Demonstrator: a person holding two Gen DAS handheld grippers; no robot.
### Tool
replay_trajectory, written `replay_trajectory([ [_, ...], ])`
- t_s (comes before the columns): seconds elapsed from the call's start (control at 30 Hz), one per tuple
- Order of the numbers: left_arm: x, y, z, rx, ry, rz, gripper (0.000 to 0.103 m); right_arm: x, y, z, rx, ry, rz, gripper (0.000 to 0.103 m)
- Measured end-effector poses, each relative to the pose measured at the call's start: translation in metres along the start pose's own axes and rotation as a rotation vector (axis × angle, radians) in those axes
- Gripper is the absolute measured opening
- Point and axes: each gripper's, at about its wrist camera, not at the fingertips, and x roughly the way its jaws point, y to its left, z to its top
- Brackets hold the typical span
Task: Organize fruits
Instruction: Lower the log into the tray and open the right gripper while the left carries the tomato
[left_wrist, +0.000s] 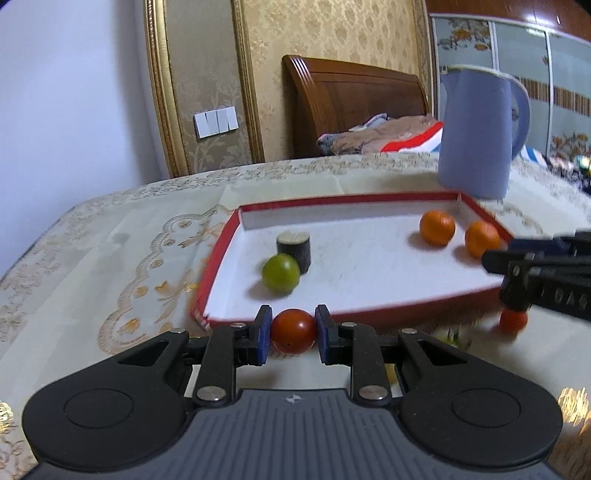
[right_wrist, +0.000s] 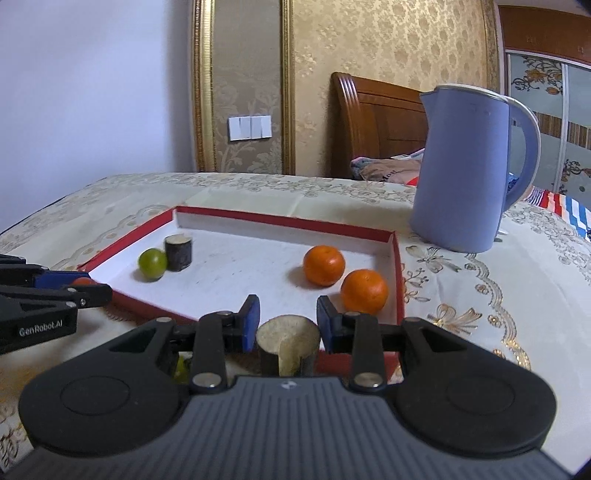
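Note:
A red-rimmed white tray (left_wrist: 218, 251) (right_wrist: 397, 266) lies on the tablecloth. In it are a green lime (left_wrist: 280, 274) (right_wrist: 152, 264), a dark cut cylinder piece (left_wrist: 294, 246) (right_wrist: 178, 253) and two oranges (left_wrist: 437, 227) (left_wrist: 482, 238) (right_wrist: 324, 265) (right_wrist: 364, 291). My left gripper (left_wrist: 292, 332) is shut on a red tomato (left_wrist: 293, 331) just before the tray's near rim. My right gripper (right_wrist: 287, 325) has its pads either side of a pale-topped cylinder piece (right_wrist: 288, 343), with small gaps showing. It also shows in the left wrist view (left_wrist: 517, 266).
A lavender kettle (left_wrist: 480, 133) (right_wrist: 469, 170) stands behind the tray's right corner. A second red fruit (left_wrist: 512, 320) lies on the cloth under the right gripper. Something yellow-green (right_wrist: 181, 365) lies on the cloth near the grippers. A bed with a wooden headboard (left_wrist: 351, 99) is behind.

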Motion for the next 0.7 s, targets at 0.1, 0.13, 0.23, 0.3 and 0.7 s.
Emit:
replay_trajectory([
  [0.1, 0.014, -0.004, 0.010, -0.011, 0.007, -0.011, 0.024, 0.014, 0.000, 0.003, -0.004, 0.022, -0.015, 0.031],
  [0.13, 0.018, -0.006, 0.013, -0.011, 0.010, -0.006, 0.024, 0.016, 0.001, 0.003, -0.011, 0.024, -0.021, 0.031],
  [0.23, 0.033, -0.009, 0.021, -0.015, 0.021, -0.003, 0.024, 0.023, 0.001, 0.008, -0.008, 0.027, -0.029, 0.031],
  [0.3, 0.042, -0.009, 0.025, -0.028, 0.040, -0.018, 0.024, 0.028, 0.001, 0.011, -0.004, 0.026, -0.039, 0.031],
  [0.7, 0.076, -0.024, 0.030, 0.018, 0.053, 0.009, 0.024, 0.084, 0.006, 0.024, -0.026, 0.122, -0.068, 0.020],
])
